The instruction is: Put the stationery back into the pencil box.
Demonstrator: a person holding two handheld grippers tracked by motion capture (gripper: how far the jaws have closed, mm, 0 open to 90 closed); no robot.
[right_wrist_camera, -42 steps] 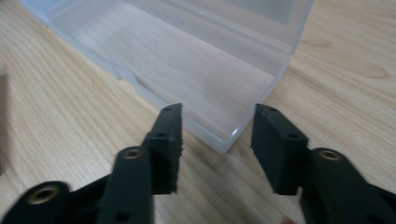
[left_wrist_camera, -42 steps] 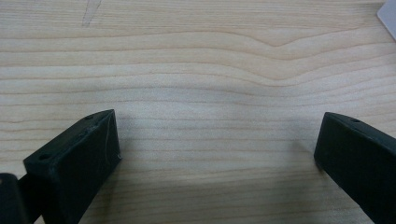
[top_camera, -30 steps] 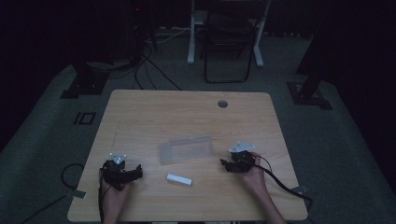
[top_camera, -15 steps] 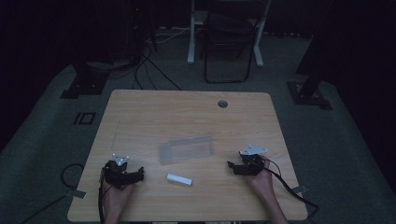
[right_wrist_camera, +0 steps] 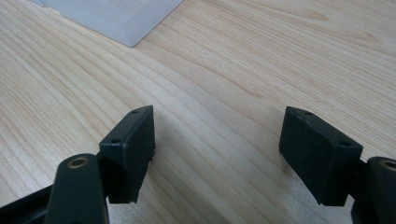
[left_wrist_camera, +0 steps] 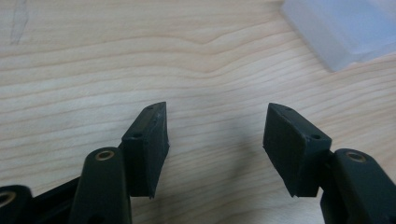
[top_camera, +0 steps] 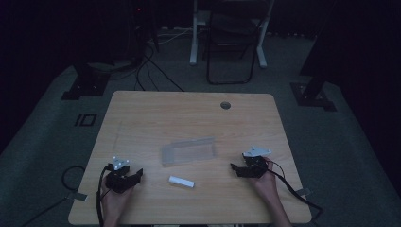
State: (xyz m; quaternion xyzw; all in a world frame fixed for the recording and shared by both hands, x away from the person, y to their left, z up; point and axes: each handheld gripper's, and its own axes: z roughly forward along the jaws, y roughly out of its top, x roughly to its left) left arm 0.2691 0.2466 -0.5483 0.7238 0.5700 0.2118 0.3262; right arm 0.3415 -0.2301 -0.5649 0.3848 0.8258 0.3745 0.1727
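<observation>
Clear tray (top_camera: 188,151) and white stick (top_camera: 182,181) between two empty tools, left (top_camera: 135,175) narrowing, right (top_camera: 235,169) apart.

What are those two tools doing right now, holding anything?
Left tool: open, nothing between its jaws, which have just been closing.
Right tool: open, holding nothing, bare table between its jaws.
</observation>
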